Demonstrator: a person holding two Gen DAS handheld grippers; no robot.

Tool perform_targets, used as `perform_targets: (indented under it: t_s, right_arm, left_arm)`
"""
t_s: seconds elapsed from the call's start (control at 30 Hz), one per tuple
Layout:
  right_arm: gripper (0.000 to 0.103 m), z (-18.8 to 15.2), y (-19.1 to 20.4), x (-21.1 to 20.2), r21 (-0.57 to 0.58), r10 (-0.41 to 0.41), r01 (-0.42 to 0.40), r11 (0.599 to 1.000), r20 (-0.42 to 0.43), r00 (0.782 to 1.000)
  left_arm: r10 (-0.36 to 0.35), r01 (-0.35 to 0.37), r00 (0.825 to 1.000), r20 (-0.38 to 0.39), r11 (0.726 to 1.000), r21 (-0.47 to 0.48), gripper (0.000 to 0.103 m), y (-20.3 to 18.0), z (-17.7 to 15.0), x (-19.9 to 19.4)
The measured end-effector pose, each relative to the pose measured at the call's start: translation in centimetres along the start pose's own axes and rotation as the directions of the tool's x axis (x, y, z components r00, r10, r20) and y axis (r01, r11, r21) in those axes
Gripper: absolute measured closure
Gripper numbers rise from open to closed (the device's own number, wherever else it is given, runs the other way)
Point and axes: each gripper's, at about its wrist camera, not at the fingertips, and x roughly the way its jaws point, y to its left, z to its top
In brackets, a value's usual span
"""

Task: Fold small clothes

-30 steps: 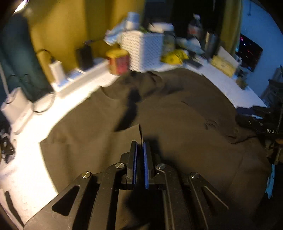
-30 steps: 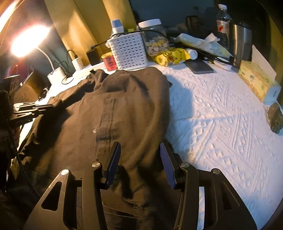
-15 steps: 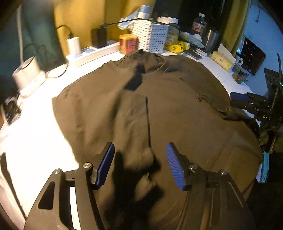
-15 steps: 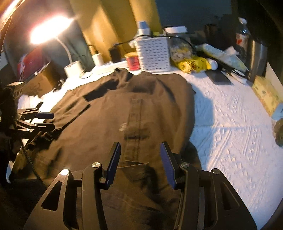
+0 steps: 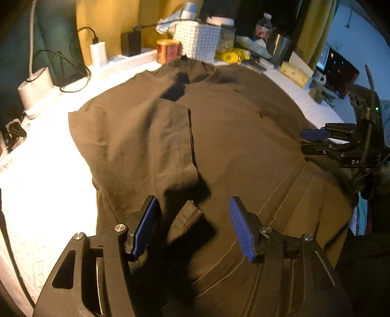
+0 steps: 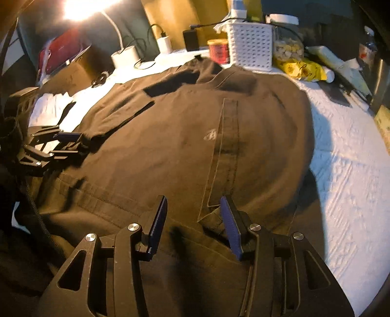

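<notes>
A dark brown shirt point(image 5: 231, 136) lies spread on the white textured cover point(image 5: 43, 195), with its left sleeve point(image 5: 156, 146) folded in over the body. My left gripper point(image 5: 192, 217) is open and empty, just above the shirt's near hem. In the right wrist view the shirt point(image 6: 195, 136) shows a folded-in strip point(image 6: 226, 151) down its right side. My right gripper point(image 6: 193, 217) is open and empty over the near hem. Each gripper shows in the other's view: the right one point(image 5: 324, 141) and the left one point(image 6: 61, 143), both open.
At the back stand a white perforated basket point(image 5: 199, 41), a red tin point(image 5: 168, 50), chargers with cables point(image 5: 97, 52), a yellow packet point(image 6: 299, 69), a jar point(image 6: 287, 44) and a steel cup point(image 5: 277, 46). A lit lamp point(image 6: 78, 9) is at the back left. Bare white cover point(image 6: 353, 170) lies to the right.
My left gripper was shut on the sleeve fabric a second ago; it has opened, let go and pulled back toward the hem. The right gripper stayed open and drew back slightly.
</notes>
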Motion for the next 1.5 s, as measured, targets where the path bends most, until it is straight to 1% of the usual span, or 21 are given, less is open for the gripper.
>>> perform_targets:
  t_s: [0.1, 0.2, 0.3, 0.4, 0.47, 0.53, 0.57, 0.6, 0.63, 0.73, 0.77, 0.83, 0.93, 1.07, 1.2, 1.23, 1.27, 1.3, 1.37, 1.5]
  right_arm:
    - [0.054, 1.7, -0.6, 0.1, 0.025, -0.071, 0.070, 0.997, 0.024, 0.997]
    - [0.054, 3.8, -0.7, 1.1, 0.003, -0.124, 0.124, 0.992, 0.025, 0.992]
    - [0.054, 5.9, -0.7, 2.3, -0.004, -0.128, 0.128, 0.992, 0.037, 0.991]
    - [0.054, 8.0, -0.9, 4.0, -0.013, -0.157, 0.158, 0.987, 0.030, 0.987]
    - [0.054, 9.0, -1.0, 5.1, -0.020, -0.153, 0.154, 0.988, 0.029, 0.988]
    - [0.062, 9.9, -1.3, 6.6, -0.023, -0.160, 0.160, 0.987, 0.008, 0.987]
    - [0.072, 10.1, -1.4, 7.2, -0.026, -0.173, 0.172, 0.985, -0.007, 0.985]
    - [0.078, 10.3, -1.5, 7.9, -0.029, -0.188, 0.187, 0.982, -0.024, 0.982]
    - [0.078, 10.4, -1.7, 8.5, -0.036, -0.202, 0.201, 0.979, -0.024, 0.979]
    - [0.086, 10.9, -1.8, 8.6, -0.038, -0.213, 0.212, 0.977, -0.021, 0.977]
    - [0.093, 10.9, -1.8, 8.5, -0.042, -0.221, 0.220, 0.975, -0.014, 0.975]
    - [0.096, 11.0, -1.9, 8.4, -0.037, -0.208, 0.208, 0.977, -0.008, 0.978]
    - [0.096, 11.1, -1.5, 7.8, -0.024, -0.125, 0.125, 0.992, 0.017, 0.992]
    - [0.096, 11.4, -0.1, 7.3, -0.045, -0.043, 0.045, 0.998, 0.042, 0.998]
    - [0.096, 11.7, 0.5, 7.0, -0.049, -0.025, 0.027, 0.998, 0.038, 0.999]
    - [0.096, 11.8, 0.3, 6.8, -0.041, -0.028, 0.029, 0.999, 0.032, 0.999]
    - [0.087, 12.0, 0.0, 6.5, -0.034, -0.032, 0.033, 0.999, 0.032, 0.999]
    - [0.068, 12.1, -0.5, 6.1, -0.029, -0.047, 0.048, 0.998, 0.042, 0.998]
    - [0.050, 12.2, -1.9, 4.8, -0.015, -0.077, 0.078, 0.997, 0.080, 0.994]
    - [0.050, 12.9, -5.7, 4.0, 0.037, -0.147, 0.144, 0.989, 0.104, 0.984]
  left_arm:
    - [0.011, -0.010, 0.999, 0.053, 1.000, -0.024, 0.042, 0.7, 0.7, -1.0]
    - [0.042, -0.039, 0.995, 0.091, 0.999, -0.036, 0.042, 1.8, 1.4, -1.6]
    - [0.073, -0.068, 0.992, 0.103, 0.996, -0.058, 0.042, 3.5, 2.3, -1.5]
    - [0.093, -0.084, 0.990, 0.108, 0.993, -0.087, 0.042, 5.5, 2.9, -1.0]
    - [0.109, -0.098, 0.989, 0.103, 0.990, -0.103, 0.042, 6.7, 3.5, -0.5]
    - [0.129, -0.117, 0.987, 0.094, 0.986, -0.120, 0.042, 7.9, 4.0, 0.1]
    - [0.138, -0.126, 0.987, 0.088, 0.984, -0.127, 0.042, 8.3, 4.1, 0.3]
    - [0.144, -0.133, 0.986, 0.084, 0.982, -0.132, 0.042, 8.7, 4.3, 0.5]
    - [0.147, -0.135, 0.986, 0.080, 0.982, -0.135, 0.042, 9.1, 4.4, 0.7]
    - [0.144, -0.132, 0.987, 0.076, 0.981, -0.142, 0.042, 9.9, 4.6, 1.1]
    - [0.143, -0.131, 0.987, 0.073, 0.981, -0.143, 0.042, 10.1, 4.6, 1.2]
    - [0.140, -0.129, 0.988, 0.069, 0.981, -0.144, 0.042, 10.3, 4.7, 1.4]
    - [0.142, -0.131, 0.988, 0.066, 0.981, -0.146, 0.042, 10.5, 4.7, 1.5]
    - [0.155, -0.145, 0.986, 0.057, 0.977, -0.157, 0.042, 11.0, 5.0, 1.7]
    - [0.166, -0.155, 0.984, 0.059, 0.975, -0.162, 0.042, 11.2, 5.6, 1.6]
    - [0.170, -0.159, 0.984, 0.060, 0.973, -0.165, 0.042, 11.3, 5.8, 1.7]
    - [0.176, -0.164, 0.983, 0.058, 0.972, -0.168, 0.042, 11.4, 6.0, 1.8]
    - [0.181, -0.169, 0.982, 0.055, 0.971, -0.171, 0.042, 11.5, 6.2, 1.9]
    - [0.188, -0.176, 0.981, 0.053, 0.968, -0.177, 0.042, 11.8, 6.6, 2.2]
    - [0.208, -0.196, 0.977, 0.048, 0.963, -0.185, 0.042, 12.5, 7.3, 2.8]
